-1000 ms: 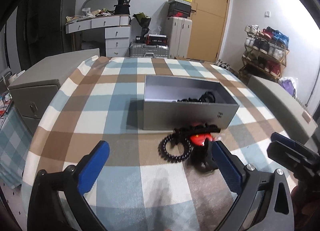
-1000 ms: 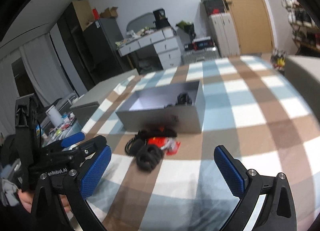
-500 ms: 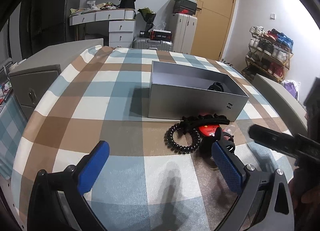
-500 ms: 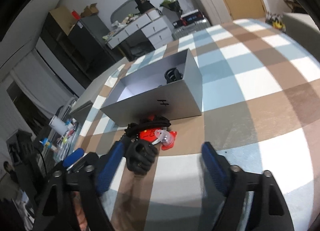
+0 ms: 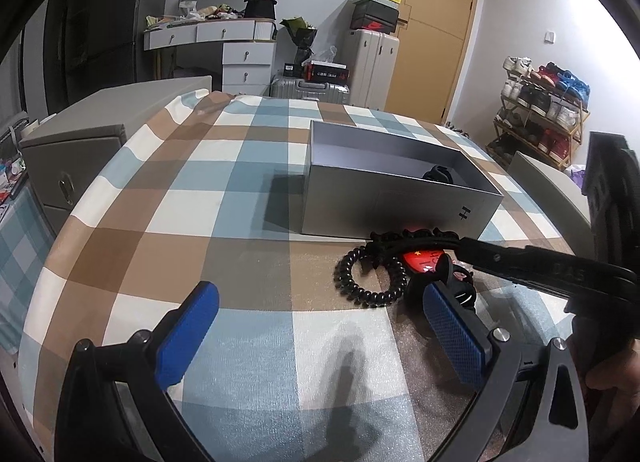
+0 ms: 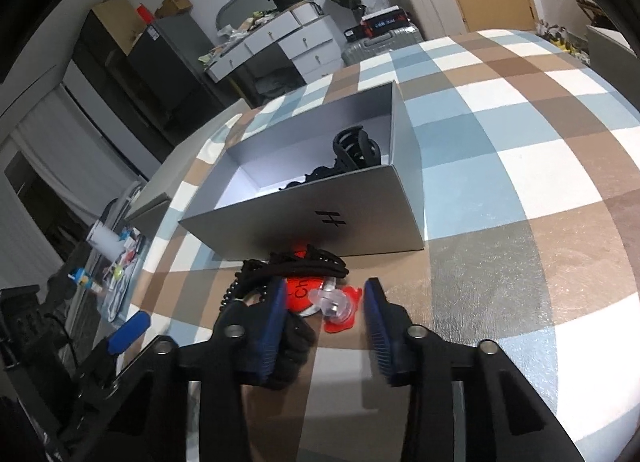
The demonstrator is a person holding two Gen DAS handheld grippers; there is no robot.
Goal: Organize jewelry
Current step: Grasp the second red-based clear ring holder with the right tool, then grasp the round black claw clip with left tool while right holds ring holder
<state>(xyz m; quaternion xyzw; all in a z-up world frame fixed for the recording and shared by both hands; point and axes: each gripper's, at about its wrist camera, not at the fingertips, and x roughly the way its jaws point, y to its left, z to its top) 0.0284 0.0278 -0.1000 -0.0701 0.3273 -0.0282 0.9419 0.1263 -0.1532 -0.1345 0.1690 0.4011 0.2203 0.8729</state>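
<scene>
Right tongs (image 6: 325, 304) spread apart, straddling red clip (image 6: 320, 296) beside grey box (image 6: 340, 222) for pickup; left tongs (image 5: 320, 326) wide apart, hovering back over desk (image 5: 200, 202).

box (image 6: 320, 218) blocks ahead | pile (image 6: 304, 270) against it | right cloth (image 6: 520, 190) free
</scene>
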